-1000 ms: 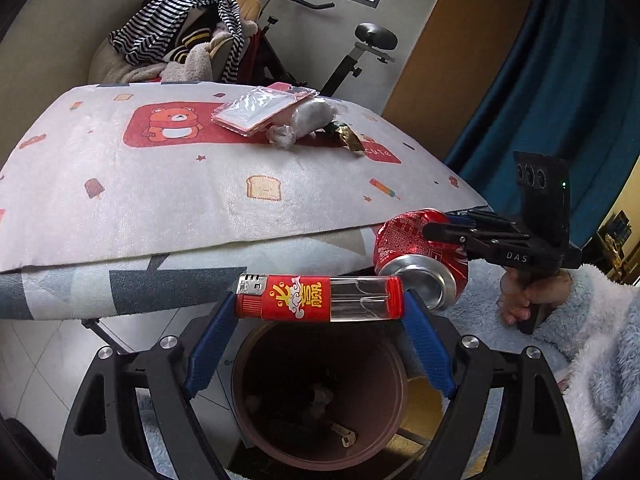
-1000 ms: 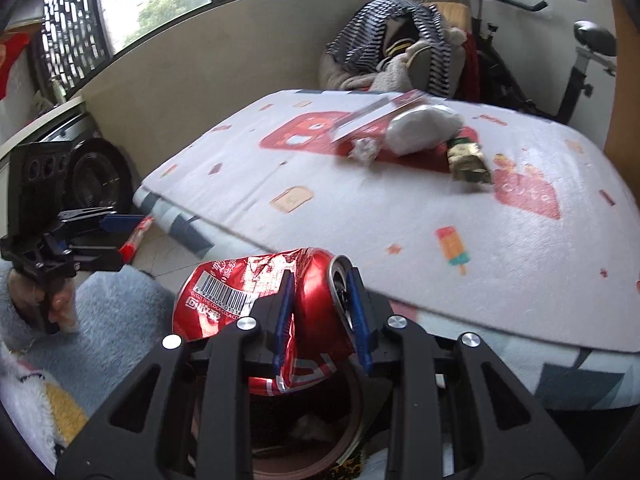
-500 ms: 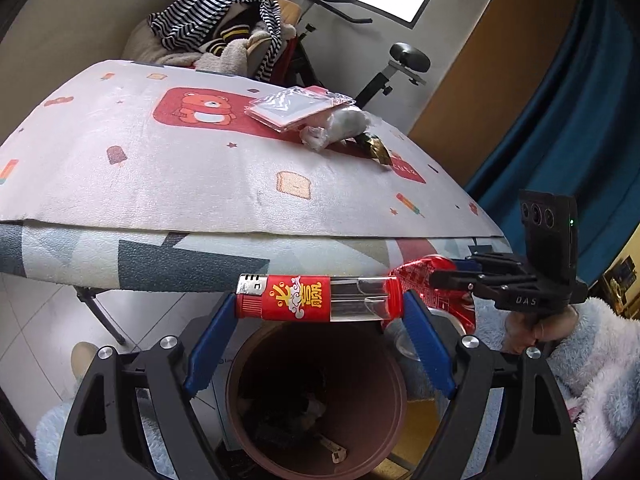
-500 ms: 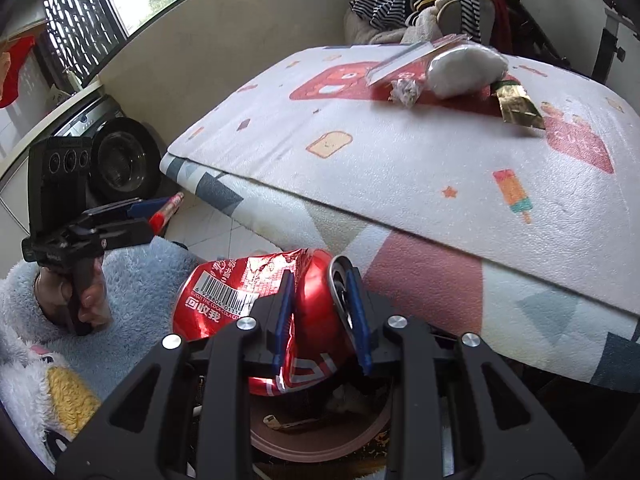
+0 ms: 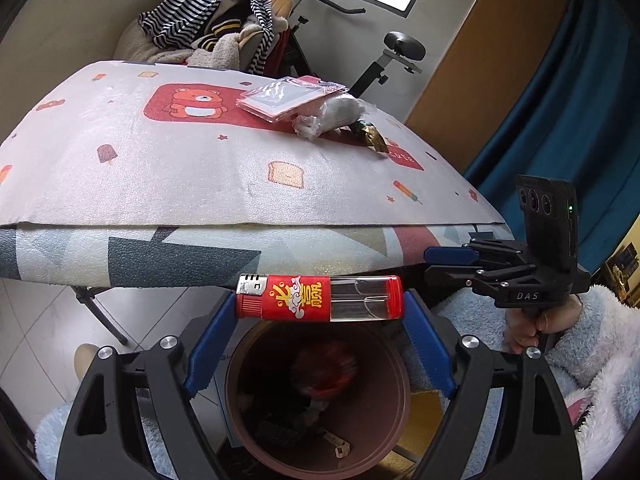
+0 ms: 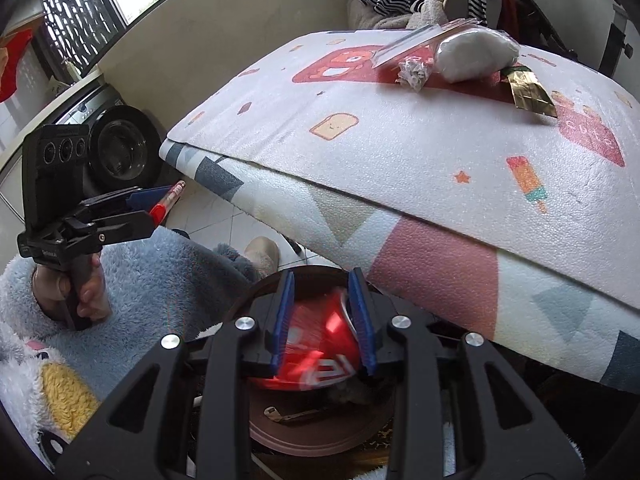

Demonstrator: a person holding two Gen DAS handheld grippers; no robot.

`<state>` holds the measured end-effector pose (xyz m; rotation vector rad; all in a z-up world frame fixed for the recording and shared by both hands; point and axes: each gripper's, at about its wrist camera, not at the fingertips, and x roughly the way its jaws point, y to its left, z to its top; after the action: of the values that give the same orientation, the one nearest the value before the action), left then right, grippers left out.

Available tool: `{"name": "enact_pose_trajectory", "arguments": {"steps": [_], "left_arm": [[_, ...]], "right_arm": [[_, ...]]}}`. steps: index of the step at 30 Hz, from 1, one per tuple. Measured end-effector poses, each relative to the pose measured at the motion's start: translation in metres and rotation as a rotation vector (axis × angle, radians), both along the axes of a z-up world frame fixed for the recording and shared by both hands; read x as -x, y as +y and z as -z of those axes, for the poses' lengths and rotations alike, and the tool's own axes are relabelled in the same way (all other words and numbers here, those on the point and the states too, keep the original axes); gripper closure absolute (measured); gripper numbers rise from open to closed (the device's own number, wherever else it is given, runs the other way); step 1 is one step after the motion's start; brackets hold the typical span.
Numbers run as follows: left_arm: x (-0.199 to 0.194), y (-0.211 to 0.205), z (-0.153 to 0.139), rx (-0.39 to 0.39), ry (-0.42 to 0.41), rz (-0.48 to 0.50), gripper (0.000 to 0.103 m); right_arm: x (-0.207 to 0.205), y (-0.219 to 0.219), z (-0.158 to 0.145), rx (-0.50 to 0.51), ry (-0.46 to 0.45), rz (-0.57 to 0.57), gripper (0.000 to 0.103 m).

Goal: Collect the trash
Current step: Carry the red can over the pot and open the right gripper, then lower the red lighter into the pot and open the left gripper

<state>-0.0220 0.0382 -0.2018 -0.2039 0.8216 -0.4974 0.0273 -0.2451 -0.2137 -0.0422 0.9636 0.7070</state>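
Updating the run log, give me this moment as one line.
left gripper: shut on lighter | right gripper: open | crushed can: blurred, dropping into bin

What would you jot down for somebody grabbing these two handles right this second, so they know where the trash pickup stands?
Left gripper: shut on the red lighter, held crosswise above the brown bin.
Right gripper: open; the crushed red can is blurred, dropping between its fingers into the bin.
Done: can going in; bin already holds some scraps.
Left: release the lighter into the bin, then collect what lies on the table mat: clear plastic packet, white wad, crumpled wrap, gold wrapper.
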Motion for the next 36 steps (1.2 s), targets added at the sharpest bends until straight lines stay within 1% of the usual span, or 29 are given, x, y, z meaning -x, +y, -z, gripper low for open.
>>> {"name": "enact_pose_trajectory", "arguments": {"steps": [1,2,4,5,7,9,10,13,28,30,32,36], "left_arm": [[0.000,0.000,0.000,-0.004,-0.001,0.001,0.022],[0.000,-0.001,0.000,-0.008,-0.001,0.002,0.022],[0.001,-0.004,0.000,-0.014,-0.003,0.011,0.022],[0.001,-0.005,0.001,-0.015,-0.003,0.017,0.022],[0.001,-0.008,0.001,-0.021,-0.002,0.034,0.022],[0.001,-0.013,0.002,-0.031,-0.002,0.053,0.022],[0.001,-0.015,0.003,-0.038,-0.002,0.060,0.022],[0.001,-0.022,0.005,-0.059,0.004,0.085,0.022],[0.000,-0.040,0.014,-0.120,0.031,0.144,0.022],[-0.001,-0.041,0.015,-0.122,0.039,0.149,0.021],[-0.001,-0.041,0.016,-0.127,0.041,0.150,0.018],[0.000,-0.043,0.016,-0.138,0.038,0.153,0.017]], "right_arm": [[0.001,-0.002,-0.002,0.001,-0.018,0.023,0.056],[0.001,-0.004,-0.002,0.001,-0.026,0.033,0.054],[0.002,-0.010,-0.006,-0.004,-0.051,0.083,0.035],[0.003,-0.011,-0.005,-0.005,-0.052,0.092,0.031],[0.002,-0.016,-0.004,-0.006,-0.049,0.135,0.012],[0.000,-0.020,-0.003,-0.005,-0.044,0.154,0.011],[-0.001,-0.023,-0.003,-0.011,-0.040,0.171,0.008],[-0.005,-0.025,-0.004,-0.015,-0.031,0.177,0.006],[-0.010,-0.030,-0.001,-0.013,-0.027,0.200,0.006],[-0.010,-0.031,-0.001,-0.012,-0.028,0.200,0.006],[-0.010,-0.031,0.000,-0.010,-0.029,0.201,0.006],[-0.010,-0.030,0.000,-0.009,-0.027,0.204,0.006]]}}
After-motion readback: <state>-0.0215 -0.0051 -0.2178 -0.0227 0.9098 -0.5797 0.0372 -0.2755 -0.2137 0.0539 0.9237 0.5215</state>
